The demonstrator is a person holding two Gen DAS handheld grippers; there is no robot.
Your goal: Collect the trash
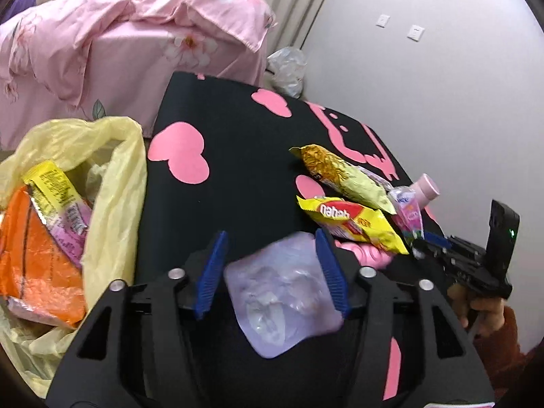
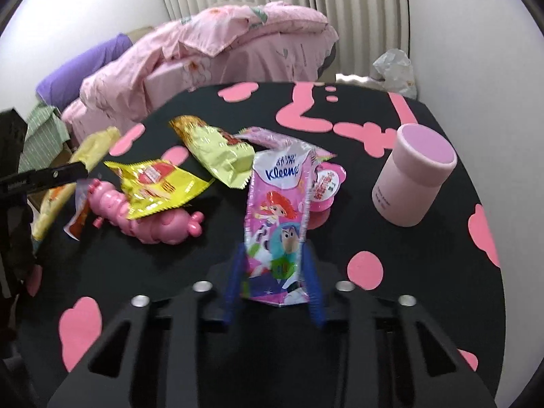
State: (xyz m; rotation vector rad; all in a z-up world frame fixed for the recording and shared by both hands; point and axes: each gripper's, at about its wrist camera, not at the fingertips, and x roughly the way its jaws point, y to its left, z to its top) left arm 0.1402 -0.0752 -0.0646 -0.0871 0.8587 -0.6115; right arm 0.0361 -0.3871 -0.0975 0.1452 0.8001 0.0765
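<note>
Black gripper frames w/ silver bolts, ribbed blue fingers (image 1: pixel 331 265), rust-red fuzzy sleeve (image 1: pixel 506 336)

In the left wrist view I am seeing the table (image 1: pixel 238 156) filling the centre, with the trash bag (image 1: pixel 112 176) hanging off its edge at 9 o'clock and wrappers lying inside it. The bed (image 1: pixel 119 51) is standing behind the table at 11 o'clock. The snack wrappers (image 1: pixel 350 197) are lying at 2 o'clock, overlapping each other. In the right wrist view the tissue packet (image 2: pixel 282 217) is sitting at centre, the cylinder container (image 2: pixel 414 176) is standing at 2 o'clock, and the toy (image 2: pixel 159 217) is lying at 9 o'clock under a wrapper.
</note>
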